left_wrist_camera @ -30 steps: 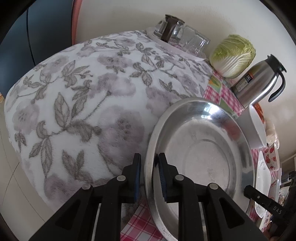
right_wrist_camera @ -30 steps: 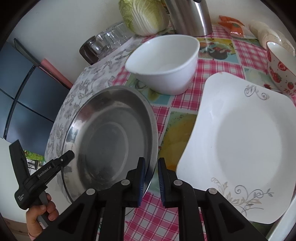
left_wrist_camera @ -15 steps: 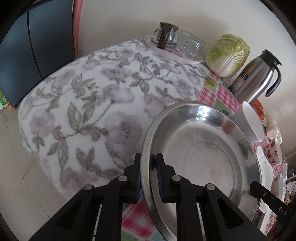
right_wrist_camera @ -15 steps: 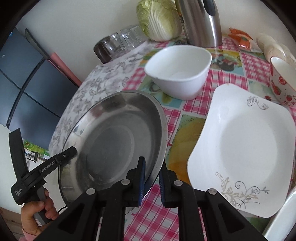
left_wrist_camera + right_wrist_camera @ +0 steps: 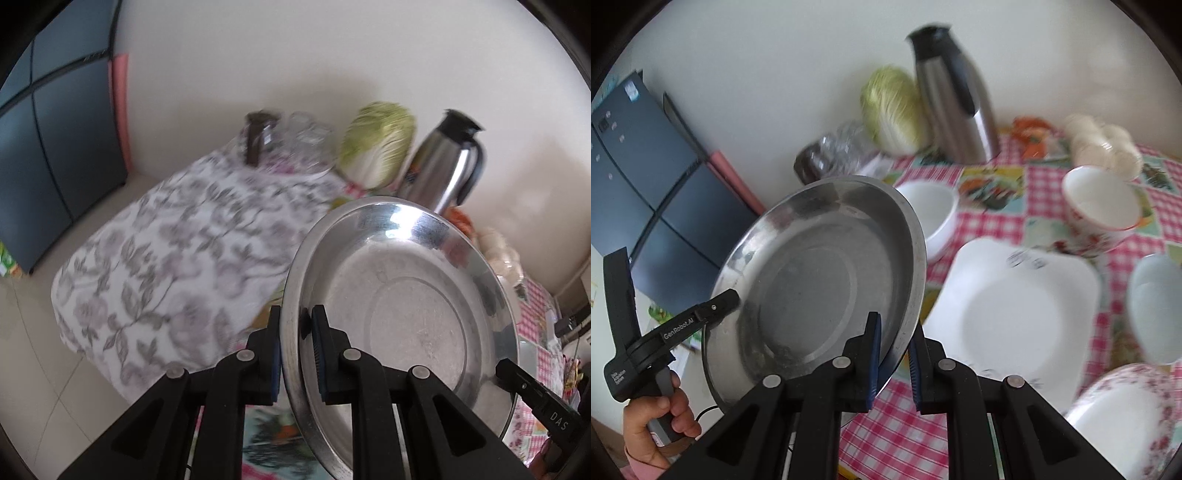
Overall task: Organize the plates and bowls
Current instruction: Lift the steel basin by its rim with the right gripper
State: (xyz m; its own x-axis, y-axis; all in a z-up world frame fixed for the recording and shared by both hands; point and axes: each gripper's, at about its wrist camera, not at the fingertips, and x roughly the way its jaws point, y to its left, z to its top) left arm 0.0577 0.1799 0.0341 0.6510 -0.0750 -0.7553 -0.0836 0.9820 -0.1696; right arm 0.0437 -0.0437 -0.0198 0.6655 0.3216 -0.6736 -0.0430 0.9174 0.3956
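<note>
A large steel plate (image 5: pixel 399 310) hangs in the air above the table, tilted. My left gripper (image 5: pixel 295 347) is shut on its left rim. On the opposite rim of the steel plate (image 5: pixel 820 273) my right gripper (image 5: pixel 894 354) is shut too. The right gripper's tip (image 5: pixel 535 395) shows at the plate's far edge in the left wrist view, and a hand (image 5: pixel 661 417) holds the left gripper's body in the right wrist view. Below lie a square white plate (image 5: pixel 1015 306), a white bowl (image 5: pixel 931 218) and a strawberry bowl (image 5: pixel 1100 206).
A floral cloth (image 5: pixel 177 258) covers the table's left end; pink check oilcloth (image 5: pixel 1045 192) covers the rest. A cabbage (image 5: pixel 890 110), steel flask (image 5: pixel 953 99), glass jars (image 5: pixel 295 144), a floral bowl (image 5: pixel 1126 410) and a pale bowl (image 5: pixel 1160 306) stand around. A dark fridge (image 5: pixel 48 147) is at left.
Both grippers have lifted the steel plate up off the table, holding opposite rims. The table and its dishes now look farther away, and the views are blurred from motion.
</note>
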